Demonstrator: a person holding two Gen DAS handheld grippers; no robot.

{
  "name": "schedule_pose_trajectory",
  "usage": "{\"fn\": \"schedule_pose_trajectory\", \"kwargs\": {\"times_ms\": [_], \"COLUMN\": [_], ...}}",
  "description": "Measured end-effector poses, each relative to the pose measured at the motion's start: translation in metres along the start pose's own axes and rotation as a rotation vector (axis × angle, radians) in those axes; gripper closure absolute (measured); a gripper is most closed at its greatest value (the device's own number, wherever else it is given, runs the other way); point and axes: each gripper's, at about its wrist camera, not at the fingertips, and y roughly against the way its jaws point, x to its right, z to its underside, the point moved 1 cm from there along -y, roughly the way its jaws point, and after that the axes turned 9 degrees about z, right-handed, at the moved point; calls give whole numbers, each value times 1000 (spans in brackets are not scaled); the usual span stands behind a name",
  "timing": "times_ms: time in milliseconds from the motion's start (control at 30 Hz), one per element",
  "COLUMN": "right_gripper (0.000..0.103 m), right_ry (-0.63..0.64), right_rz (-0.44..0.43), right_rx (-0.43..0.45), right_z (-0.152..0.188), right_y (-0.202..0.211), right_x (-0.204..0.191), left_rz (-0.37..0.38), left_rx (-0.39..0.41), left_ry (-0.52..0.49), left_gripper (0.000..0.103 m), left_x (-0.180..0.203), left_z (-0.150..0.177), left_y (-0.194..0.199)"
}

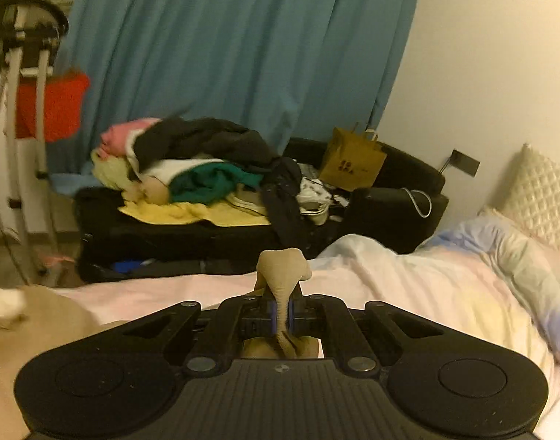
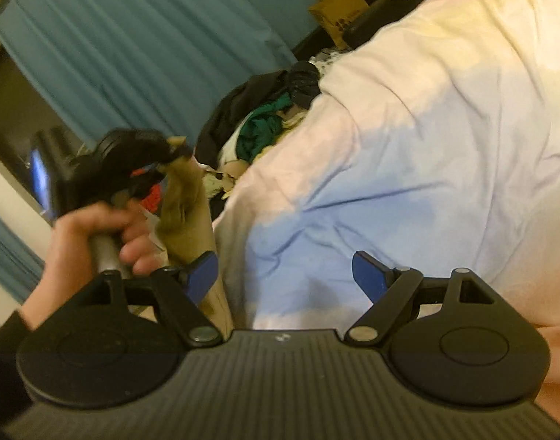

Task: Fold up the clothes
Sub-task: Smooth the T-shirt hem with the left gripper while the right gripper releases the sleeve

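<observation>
Pinching a fold of ribbed beige fabric, my left gripper [image 1: 282, 317] has its blue pads [image 1: 273, 316] closed tight on the beige garment [image 1: 284, 275], whose knit bunches into a soft rounded knob just past the fingertips and trails back under the jaws. From the right wrist view, the same garment [image 2: 186, 212] hangs limp from that gripper [image 2: 171, 154], which a hand [image 2: 85, 245] holds by its metal handle. My right gripper [image 2: 285, 278] has its jaws spread wide with nothing between them, both flat blue pads [image 2: 202, 275] hovering above the duvet [image 2: 408, 128]. That duvet is my landmark: puffy, wrinkled cotton in washed-out pink, yellow and pale blue. More beige cloth lies on it at its near left edge. At its right end sits a quilted cream pillow [image 1: 544, 198]. Beyond the duvet's far edge a black sofa [image 1: 390, 198] carries a lumpy heap of clothes [image 1: 206, 168], black, teal, pink and yellow, with a stiff brown paper bag [image 1: 353, 159] to its right. Behind the sofa, a blue curtain [image 1: 243, 47] falls in long vertical pleats.
</observation>
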Motion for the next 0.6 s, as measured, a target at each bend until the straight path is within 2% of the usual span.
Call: {"fn": "schedule_pose_trajectory", "kwargs": {"times_ms": [33, 133, 200, 233, 300, 433, 467, 600], "right_gripper": [20, 20, 20, 20, 20, 21, 29, 47], "right_ry": [-2, 8, 7, 0, -5, 16, 16, 25], "right_rz": [5, 4, -14, -34, -73, -151, -165, -191], "right_rx": [-3, 6, 6, 3, -3, -21, -30, -75], "right_z": [0, -2, -3, -3, -4, -1, 0, 2], "right_y": [-3, -7, -10, -11, -13, -13, -13, -12], "right_x": [2, 5, 6, 6, 4, -6, -8, -15], "left_rz": [2, 8, 4, -8, -28, -121, -154, -273], "left_rx": [-14, -66, -85, -82, -75, -74, -75, -106], "left_ry": [15, 80, 86, 68, 31, -49, -58, -42], "left_gripper": [95, 75, 52, 48, 35, 28, 26, 25], "left_x": [0, -5, -13, -16, -21, -24, -24, -25], "left_z": [3, 16, 25, 30, 40, 71, 84, 134], "left_y": [-11, -36, -26, -14, 24, 129, 159, 263]}}
